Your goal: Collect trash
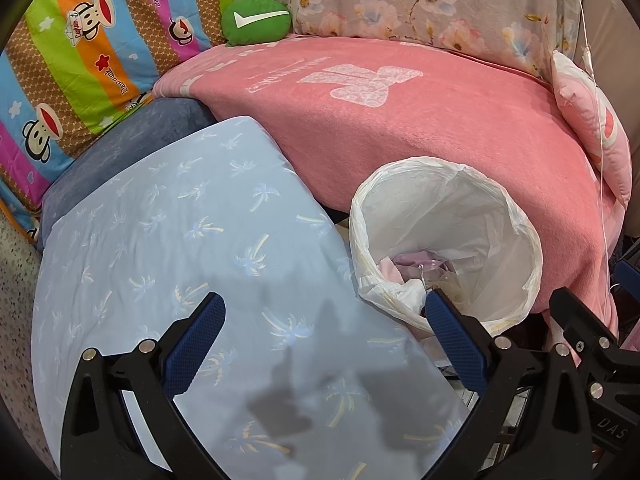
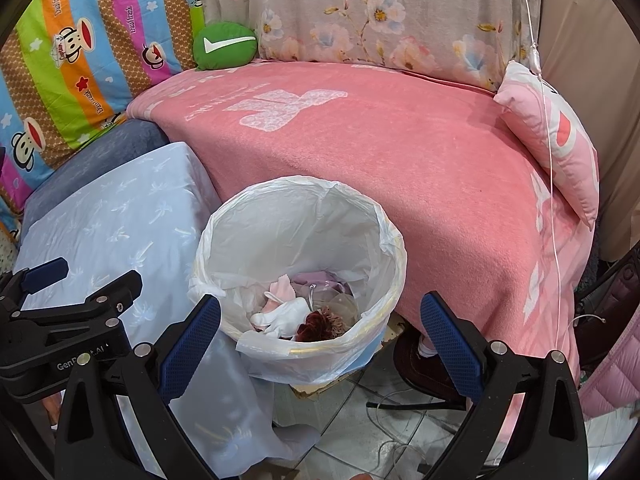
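While both grippers hang empty, the trash bin [image 2: 298, 280] stands on the tiled floor [image 2: 360, 432], its rim against the front edge of the pink blanket [image 2: 400, 152] and touching the light blue palm-print cloth [image 1: 180, 260] on its left. White plastic liner [image 1: 440, 216] folded over the bin rim, crumpled. Inside the bin: a white glove-like piece [image 2: 286, 316], a dark red fuzzy item [image 2: 316, 326], pink scraps [image 2: 280, 292], a clear plastic piece [image 2: 340, 304]; exact items hard to tell. Left gripper [image 1: 324, 330] jaws spread wide, nothing between them, over the blue cloth just left of the bin, right finger overlapping the bin's near rim in view. Right gripper [image 2: 320, 326] jaws spread wide, nothing held, framing the bin from its near side. Green round cushion [image 2: 225, 45] with white tick mark well behind the bin, at the far-left corner of the blanket. Striped monkey-print bedding [image 2: 80, 52] far left of the bin, floral fabric [image 2: 380, 20] behind the blanket. Pink pillow [image 2: 556, 132] far right of the bin on the blanket edge. Thin white cord [image 2: 548, 160] hangs down in front of the pillow. Loose cables [image 2: 400, 404] on the floor near the bin's base.
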